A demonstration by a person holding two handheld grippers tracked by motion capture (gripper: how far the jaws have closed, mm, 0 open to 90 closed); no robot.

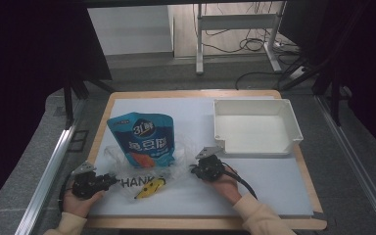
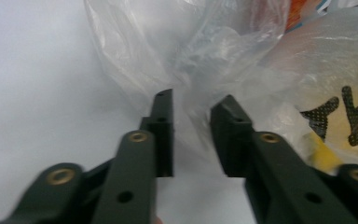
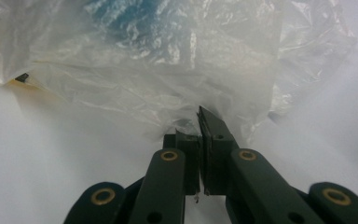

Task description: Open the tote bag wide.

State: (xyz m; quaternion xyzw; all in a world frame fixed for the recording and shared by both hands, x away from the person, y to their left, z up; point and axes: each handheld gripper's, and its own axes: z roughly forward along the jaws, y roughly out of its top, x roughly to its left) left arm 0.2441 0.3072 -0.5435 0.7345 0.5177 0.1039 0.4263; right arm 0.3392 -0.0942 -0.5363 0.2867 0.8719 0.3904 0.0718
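A clear plastic bag (image 1: 142, 180) printed with black letters and a yellow face lies crumpled near the table's front. A blue snack pouch (image 1: 143, 138) lies with its lower end inside the bag's mouth. My right gripper (image 1: 194, 169) is at the bag's right edge. In the right gripper view it (image 3: 199, 128) is shut on a fold of the bag (image 3: 158, 88). My left gripper (image 1: 110, 180) is at the bag's left edge. Its jaws (image 2: 191, 107) stand open, and the bag's film (image 2: 200, 56) reaches into the gap between them.
A white empty tray (image 1: 293, 128) stands at the back right of the white mat (image 1: 274, 186). The wooden table edge (image 1: 200, 223) runs along the front. Metal rails flank the table on both sides.
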